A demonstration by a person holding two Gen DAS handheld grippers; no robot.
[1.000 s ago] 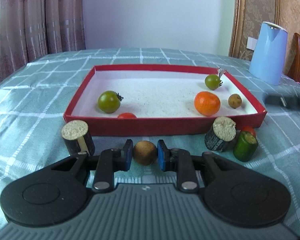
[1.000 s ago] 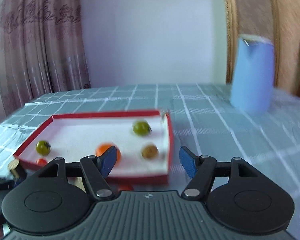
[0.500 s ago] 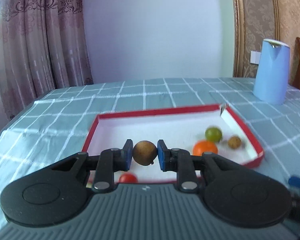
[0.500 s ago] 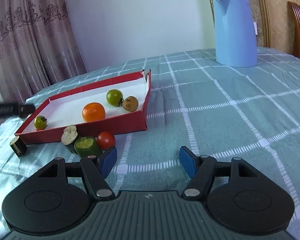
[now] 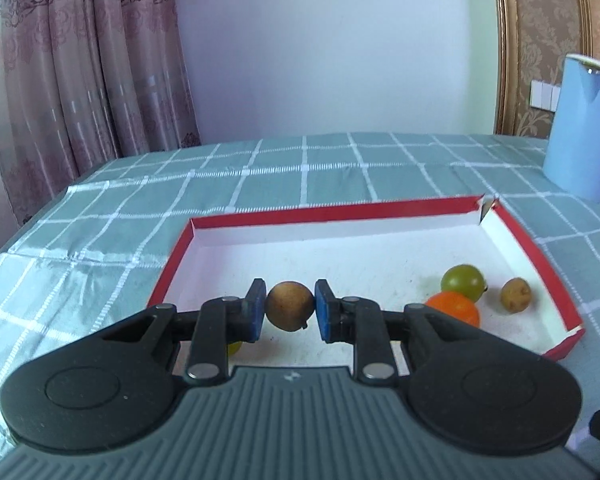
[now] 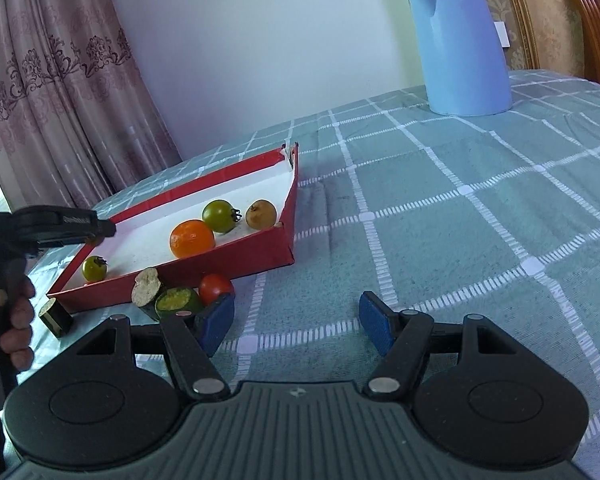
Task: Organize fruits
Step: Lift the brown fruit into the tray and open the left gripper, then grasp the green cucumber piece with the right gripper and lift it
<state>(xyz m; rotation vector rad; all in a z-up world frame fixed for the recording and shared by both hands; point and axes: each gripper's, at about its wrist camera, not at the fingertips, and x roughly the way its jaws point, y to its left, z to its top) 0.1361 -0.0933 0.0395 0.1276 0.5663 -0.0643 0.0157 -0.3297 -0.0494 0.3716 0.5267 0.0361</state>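
Left claw [image 5: 290, 307] clamped on a round brown fruit [image 5: 289, 306], held above the near-left part of the red tray [image 5: 332, 213]. Fruit near-spherical, no clear long axis; small stem nub points down and right. In the tray, right side: orange [image 5: 456, 308], green tomato [image 5: 462, 281], small brown fruit [image 5: 516, 294]. Right claw [image 6: 296, 322] apart, nothing between its pads, low over the desk [image 6: 460, 216] beside a red tomato [image 6: 215, 286] outside the tray.
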